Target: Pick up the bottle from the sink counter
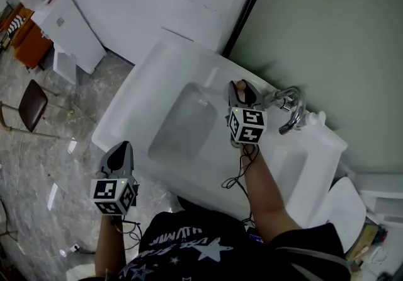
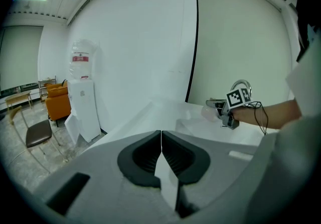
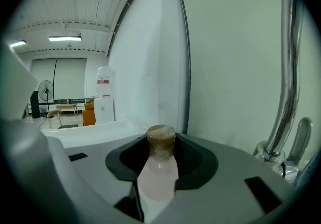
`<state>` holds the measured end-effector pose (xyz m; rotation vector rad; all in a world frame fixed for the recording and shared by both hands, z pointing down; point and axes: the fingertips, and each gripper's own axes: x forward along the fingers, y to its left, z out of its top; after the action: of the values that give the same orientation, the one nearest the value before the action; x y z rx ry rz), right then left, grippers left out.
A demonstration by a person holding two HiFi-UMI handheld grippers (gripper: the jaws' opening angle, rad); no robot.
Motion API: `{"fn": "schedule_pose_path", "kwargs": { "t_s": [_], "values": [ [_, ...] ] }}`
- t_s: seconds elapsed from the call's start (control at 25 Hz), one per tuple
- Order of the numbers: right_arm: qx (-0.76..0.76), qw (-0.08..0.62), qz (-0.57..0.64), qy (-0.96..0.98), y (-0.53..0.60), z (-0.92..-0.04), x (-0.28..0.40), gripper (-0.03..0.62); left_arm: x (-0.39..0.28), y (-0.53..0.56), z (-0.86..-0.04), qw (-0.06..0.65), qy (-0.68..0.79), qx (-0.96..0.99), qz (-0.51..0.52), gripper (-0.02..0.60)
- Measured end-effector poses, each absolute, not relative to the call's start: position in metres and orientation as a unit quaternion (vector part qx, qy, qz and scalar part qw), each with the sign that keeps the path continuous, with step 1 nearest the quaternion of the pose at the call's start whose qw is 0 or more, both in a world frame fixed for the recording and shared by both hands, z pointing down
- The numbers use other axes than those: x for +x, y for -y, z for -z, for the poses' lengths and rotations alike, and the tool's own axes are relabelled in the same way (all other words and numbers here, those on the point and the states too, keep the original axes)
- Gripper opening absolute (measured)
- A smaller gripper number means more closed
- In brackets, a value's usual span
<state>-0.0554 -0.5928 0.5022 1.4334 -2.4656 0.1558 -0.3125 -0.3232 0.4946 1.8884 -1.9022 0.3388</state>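
Observation:
A small pale pink bottle (image 3: 158, 173) with a brown cap (image 3: 160, 140) stands upright between the jaws of my right gripper (image 3: 159, 180), and the dark pads press on both its sides. From the head view, the right gripper (image 1: 242, 92) is over the back of the white sink counter (image 1: 141, 87), just left of the faucet (image 1: 291, 106), and only the bottle's top (image 1: 239, 86) shows. My left gripper (image 1: 119, 155) hangs off the counter's front left corner, its jaws closed together with nothing in them (image 2: 161, 140).
The sink basin (image 1: 182, 123) lies left of the right gripper. The chrome faucet pipe (image 3: 287, 87) rises close on the right. A white container (image 1: 322, 141) sits right of the faucet. A water dispenser (image 2: 83, 100) and chairs (image 1: 31, 104) stand on the floor to the left.

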Motion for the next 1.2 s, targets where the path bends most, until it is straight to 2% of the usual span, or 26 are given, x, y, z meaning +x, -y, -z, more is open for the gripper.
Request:
{"fn": "schedule_pose_path", "kwargs": {
  "t_s": [0.4,1.2],
  "values": [
    [0.467,0.114,-0.033,0.876,0.513,-0.450,-0.076,0.143,-0.318,0.256,-0.472,0.195,0.698,0.682,-0.097,0.021],
    [0.442,0.097,-0.029,0.891,0.296,-0.409,-0.057,0.143,-0.263,0.092,-0.454,0.165,0.666,0.724,-0.076,0.020]
  ]
}}
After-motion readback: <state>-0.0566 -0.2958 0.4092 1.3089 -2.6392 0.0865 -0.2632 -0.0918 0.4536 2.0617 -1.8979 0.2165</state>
